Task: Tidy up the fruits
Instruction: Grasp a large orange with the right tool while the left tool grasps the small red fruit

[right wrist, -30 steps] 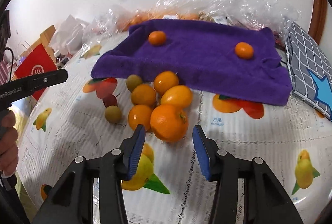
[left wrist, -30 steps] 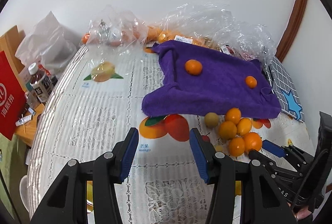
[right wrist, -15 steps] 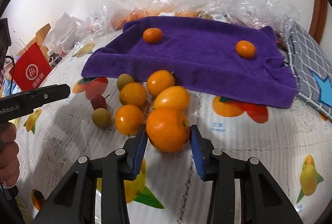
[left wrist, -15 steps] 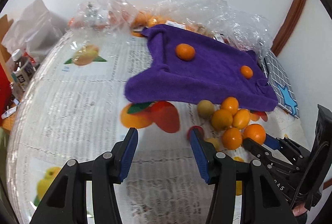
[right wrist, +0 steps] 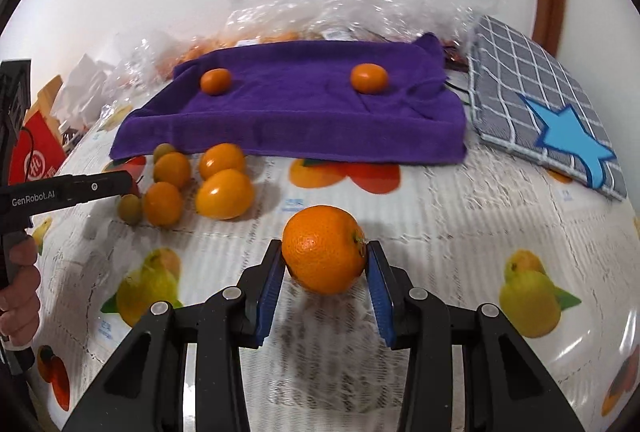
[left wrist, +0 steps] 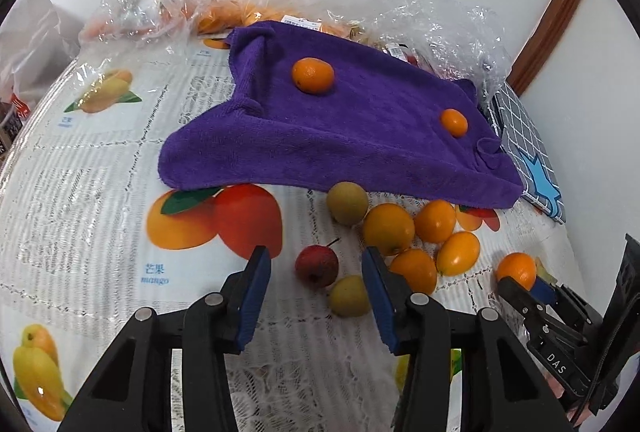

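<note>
"genrobot.ai" lettering on left gripper [right wrist: 124,184], "mango" on tablecloth [left wrist: 80,192], "das" on right gripper [left wrist: 532,286]

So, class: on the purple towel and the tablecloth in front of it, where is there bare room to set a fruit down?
The purple towel is bare between its two small oranges and along its front edge. The tablecloth is free between the towel, the checked cloth and the right gripper. Crowded: the fruit pile by the towel's left corner, where the left gripper works.
</note>
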Action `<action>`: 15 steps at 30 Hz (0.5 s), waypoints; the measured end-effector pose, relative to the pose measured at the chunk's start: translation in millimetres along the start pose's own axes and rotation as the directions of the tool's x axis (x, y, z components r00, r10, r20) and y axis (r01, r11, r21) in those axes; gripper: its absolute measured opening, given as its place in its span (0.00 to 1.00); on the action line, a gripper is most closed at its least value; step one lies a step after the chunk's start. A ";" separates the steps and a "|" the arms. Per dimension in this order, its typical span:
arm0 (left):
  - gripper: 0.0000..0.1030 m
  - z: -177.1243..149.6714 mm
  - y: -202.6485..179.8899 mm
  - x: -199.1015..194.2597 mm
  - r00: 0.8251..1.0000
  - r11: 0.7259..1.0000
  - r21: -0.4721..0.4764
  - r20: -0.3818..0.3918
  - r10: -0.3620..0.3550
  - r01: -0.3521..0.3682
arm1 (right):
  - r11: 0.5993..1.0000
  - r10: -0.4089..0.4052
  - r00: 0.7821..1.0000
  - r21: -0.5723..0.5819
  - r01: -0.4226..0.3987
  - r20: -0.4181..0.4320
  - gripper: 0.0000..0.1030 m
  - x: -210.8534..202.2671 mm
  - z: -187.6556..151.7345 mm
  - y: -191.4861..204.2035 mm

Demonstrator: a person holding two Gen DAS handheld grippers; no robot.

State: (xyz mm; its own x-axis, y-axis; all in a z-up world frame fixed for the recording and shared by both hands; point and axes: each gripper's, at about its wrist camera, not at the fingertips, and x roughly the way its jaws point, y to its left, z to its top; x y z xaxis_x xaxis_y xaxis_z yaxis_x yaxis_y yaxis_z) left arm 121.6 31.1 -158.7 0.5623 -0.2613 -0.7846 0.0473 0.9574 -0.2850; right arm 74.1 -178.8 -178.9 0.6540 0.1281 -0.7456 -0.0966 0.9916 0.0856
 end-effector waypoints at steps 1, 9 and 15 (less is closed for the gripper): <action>0.40 -0.2 -0.1 1.0 1.000 1.000 -0.003 0.000 0.000 0.000 | 1.000 0.005 1.000 0.016 -0.005 -0.006 0.39 1.0 -0.1 -3.2; 0.22 -0.2 2.9 8.4 1.000 0.999 -0.022 0.006 -0.026 0.026 | 0.998 0.013 1.000 0.058 -0.013 0.001 0.40 1.4 -0.6 -9.2; 0.22 -3.7 7.3 8.7 0.997 0.997 -0.036 0.047 -0.063 0.064 | 0.995 0.033 0.999 0.091 -0.032 -0.015 0.40 3.9 -1.0 -14.7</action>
State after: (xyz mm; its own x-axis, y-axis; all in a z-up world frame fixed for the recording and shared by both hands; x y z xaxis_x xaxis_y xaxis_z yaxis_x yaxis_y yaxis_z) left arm 123.8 35.3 -169.6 0.5966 -0.3147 -0.7383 0.0534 0.9335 -0.3547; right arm 77.4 -192.9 -183.8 0.6394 0.1607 -0.7519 -0.0488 0.9844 0.1688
